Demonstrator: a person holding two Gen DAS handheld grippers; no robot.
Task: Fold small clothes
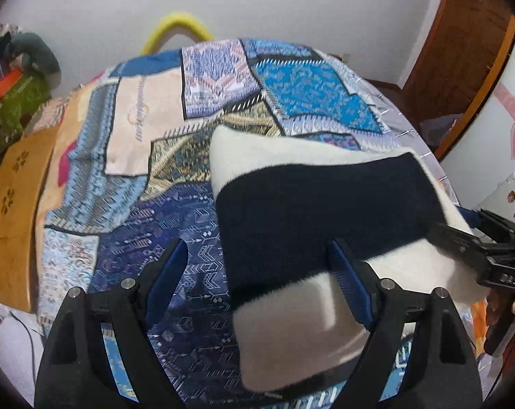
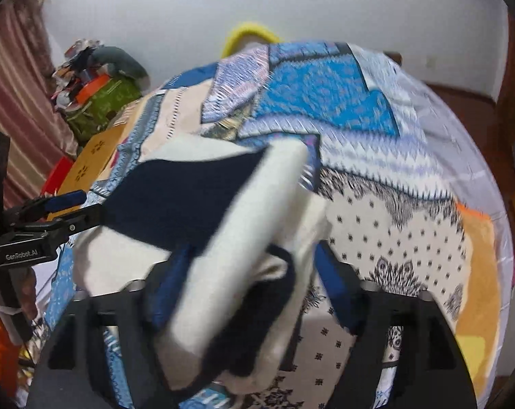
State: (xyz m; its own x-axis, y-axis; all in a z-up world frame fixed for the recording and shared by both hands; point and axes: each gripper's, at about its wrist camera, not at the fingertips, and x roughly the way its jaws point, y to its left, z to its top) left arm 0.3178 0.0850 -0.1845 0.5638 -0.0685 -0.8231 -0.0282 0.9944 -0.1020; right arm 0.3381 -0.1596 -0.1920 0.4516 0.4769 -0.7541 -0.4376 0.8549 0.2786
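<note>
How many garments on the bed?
1 that I can see: a white and navy fleece garment lying on the patchwork bedspread, between the open left hand-held gripper and right hand-held gripper. Its folds may hide more.

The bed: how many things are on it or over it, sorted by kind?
Patchwork bedspread: 1
White and navy striped garment: 1
Handheld grippers: 2, the left gripper and the right gripper, both with jaws apart; the garment lies between the right one's fingers
Total: 4
</note>
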